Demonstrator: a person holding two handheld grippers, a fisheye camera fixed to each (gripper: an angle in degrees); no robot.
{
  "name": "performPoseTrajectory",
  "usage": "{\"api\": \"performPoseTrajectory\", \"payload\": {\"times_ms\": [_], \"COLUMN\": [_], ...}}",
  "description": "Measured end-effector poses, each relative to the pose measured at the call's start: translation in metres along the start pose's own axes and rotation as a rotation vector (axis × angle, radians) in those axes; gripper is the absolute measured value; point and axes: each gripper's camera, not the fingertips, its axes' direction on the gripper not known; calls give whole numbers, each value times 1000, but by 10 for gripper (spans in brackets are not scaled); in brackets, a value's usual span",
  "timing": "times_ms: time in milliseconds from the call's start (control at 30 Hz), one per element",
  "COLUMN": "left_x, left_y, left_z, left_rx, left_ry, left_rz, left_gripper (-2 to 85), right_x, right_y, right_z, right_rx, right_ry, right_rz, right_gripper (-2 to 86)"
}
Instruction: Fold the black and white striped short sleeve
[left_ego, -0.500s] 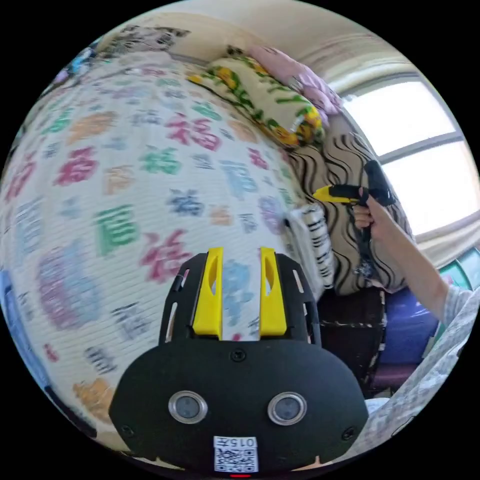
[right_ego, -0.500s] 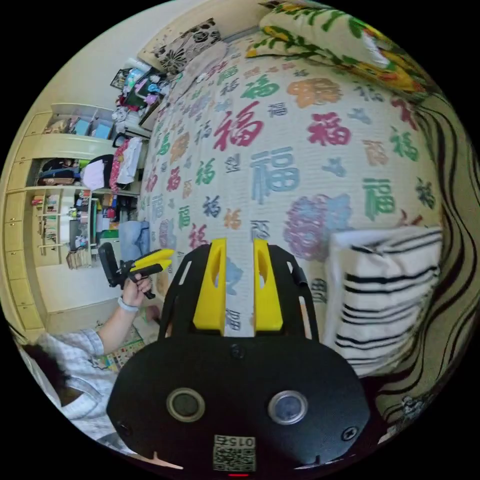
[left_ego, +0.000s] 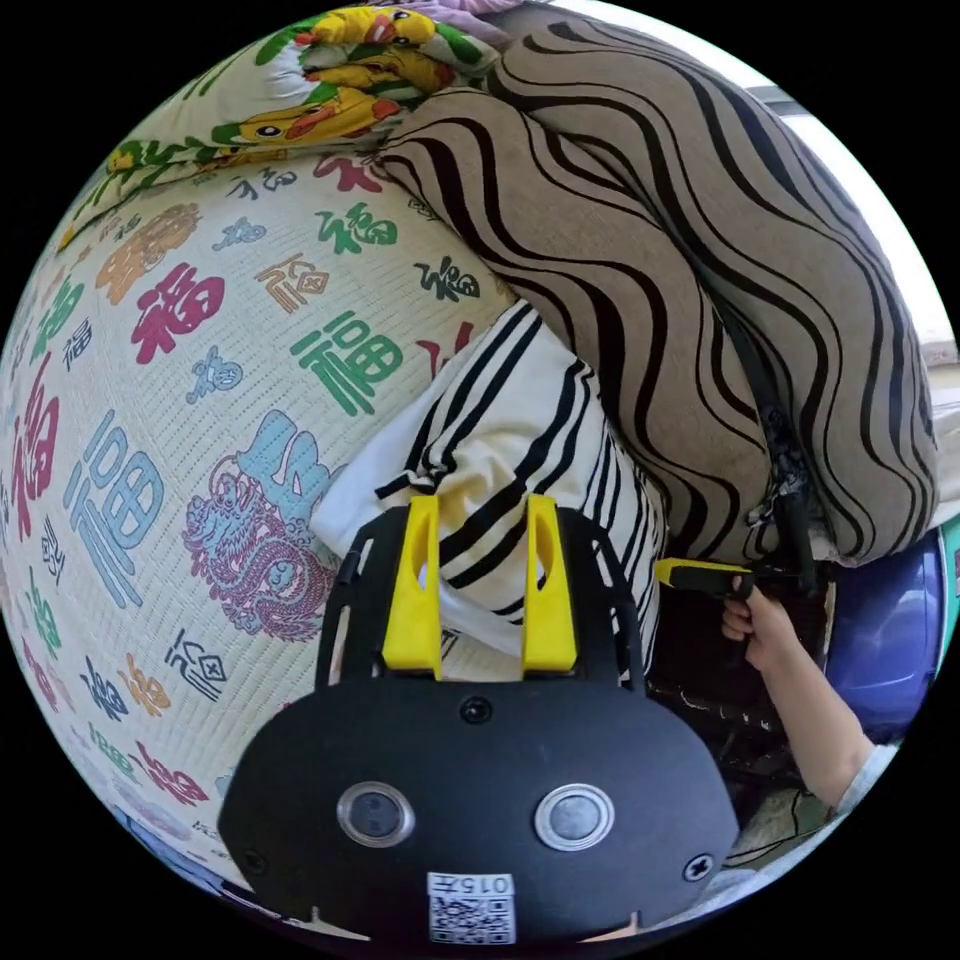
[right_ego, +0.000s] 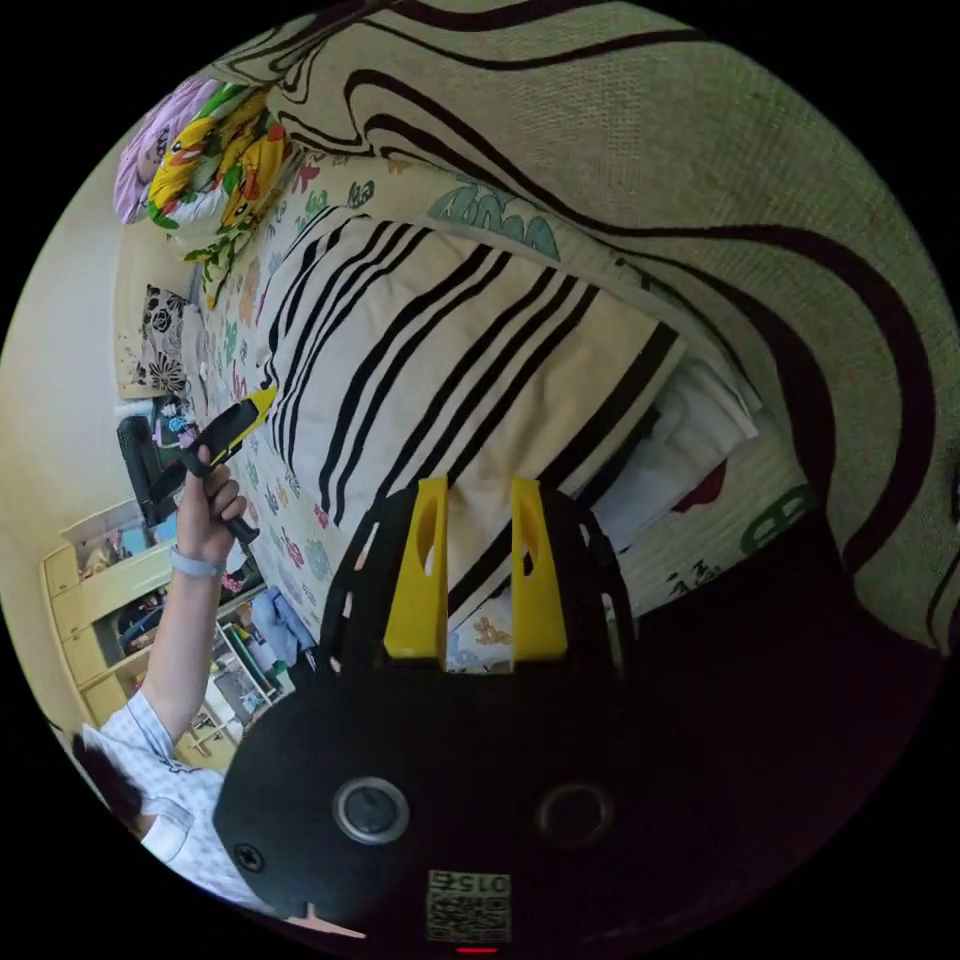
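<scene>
Facing shelves (right_ego: 110, 600) beyond striped shirt (right_ego: 440, 360)

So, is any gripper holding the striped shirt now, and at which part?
No. Both the left gripper and right gripper stand open near the folded striped shirt.

one striped shirt (left_ego: 520, 420), two tongs (left_ego: 483, 520) (right_ego: 477, 510), one wavy-striped cushion (left_ego: 700, 260), perhaps two pillows (left_ego: 300, 80)
</scene>
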Motion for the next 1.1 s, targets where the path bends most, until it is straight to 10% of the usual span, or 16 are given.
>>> {"api": "performPoseTrajectory", "payload": {"times_ms": [333, 533, 733, 1100], "left_x": [-56, -196, -318, -308], "left_y": [94, 241, 444, 473], "left_z": [-79, -141, -193, -122], "left_rx": [316, 493, 549, 268], "left_ry": [298, 247, 30, -52], "left_rz": [133, -223, -744, -594], "left_gripper": [-5, 20, 70, 161], "right_x": [-67, -229, -294, -269], "right_y": [76, 157, 235, 162], "right_z": [-60, 17, 223, 274], "right_rx": [382, 29, -577, -203], "right_ry": [-247, -502, -431, 42], "right_rz": [-436, -1043, -1056, -724], "right_gripper": [10, 11, 24, 93]}}
